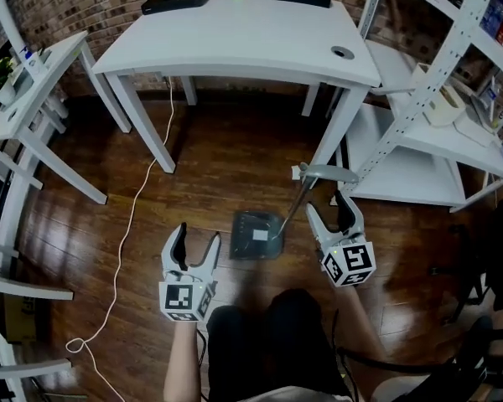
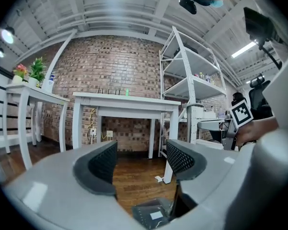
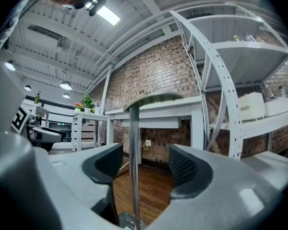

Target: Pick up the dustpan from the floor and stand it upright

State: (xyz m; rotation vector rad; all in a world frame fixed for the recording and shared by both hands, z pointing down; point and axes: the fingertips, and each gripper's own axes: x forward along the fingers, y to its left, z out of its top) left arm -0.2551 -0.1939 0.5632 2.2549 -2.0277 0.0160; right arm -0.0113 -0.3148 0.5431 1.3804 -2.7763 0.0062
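While the dustpan (image 1: 256,234) stands on the wood floor (image 1: 210,166) just in front of the white desk (image 1: 235,40), pan down and its metal handle (image 1: 292,210) rising upright, the right gripper (image 1: 329,206) sits at that handle on the side away from the desk, jaws well apart. In the right gripper view the handle (image 3: 134,166) runs between the jaws, close beside the left one and clear of the right one, not clamped. The left gripper (image 1: 197,234) is beside the pan, farther from the desk, jaws wide with nothing between them.
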